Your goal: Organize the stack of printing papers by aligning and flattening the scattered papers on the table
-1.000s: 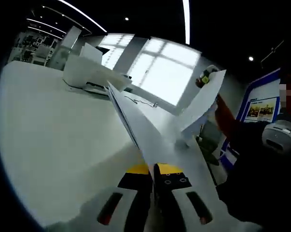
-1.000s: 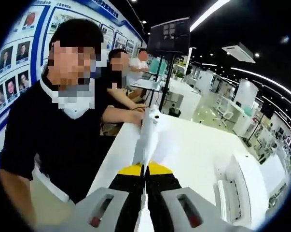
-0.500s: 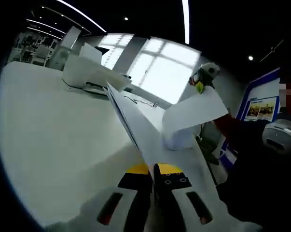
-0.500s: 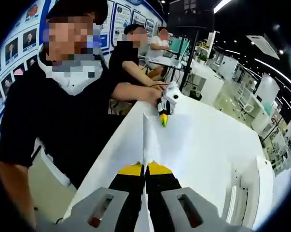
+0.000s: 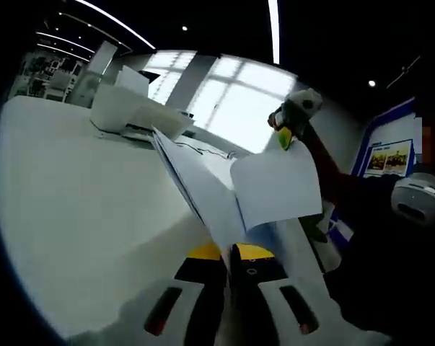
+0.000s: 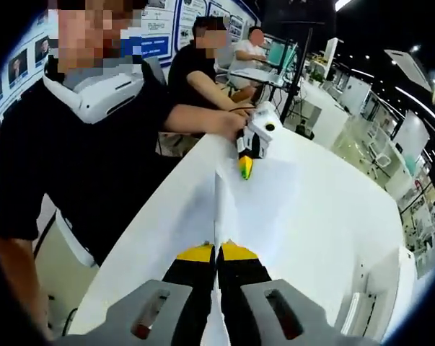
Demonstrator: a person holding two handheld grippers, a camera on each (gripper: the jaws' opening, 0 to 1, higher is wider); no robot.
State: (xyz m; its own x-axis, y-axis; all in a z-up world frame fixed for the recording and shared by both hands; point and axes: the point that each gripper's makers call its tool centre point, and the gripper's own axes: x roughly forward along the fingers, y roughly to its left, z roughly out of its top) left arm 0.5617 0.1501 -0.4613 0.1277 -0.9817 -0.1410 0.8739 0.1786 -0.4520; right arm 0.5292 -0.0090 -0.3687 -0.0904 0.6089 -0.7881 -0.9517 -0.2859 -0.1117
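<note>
In the left gripper view my left gripper [image 5: 229, 251] is shut on the near edge of a fanned stack of white papers [image 5: 195, 184] that rises off the white table [image 5: 73, 194]. From the right comes my right gripper [image 5: 283, 137], held high and shut on the top edge of a single sheet [image 5: 275, 184] that hangs over the stack. In the right gripper view my right gripper [image 6: 217, 251] pinches that sheet [image 6: 218, 205], seen edge-on. Beyond it the left gripper [image 6: 244, 169] rests at the paper's far end, held by a hand.
A white printer [image 5: 130, 112] stands at the back of the table, with its edge at the lower right [image 6: 379, 303] in the right gripper view. The person in black [image 6: 87, 144] stands against the table's left side. Two seated people [image 6: 217, 50] work behind.
The right gripper has swung its sheet from standing nearly edge-on to hanging broad-face over the stack, lower and closer to the left gripper. The left gripper keeps its hold.
</note>
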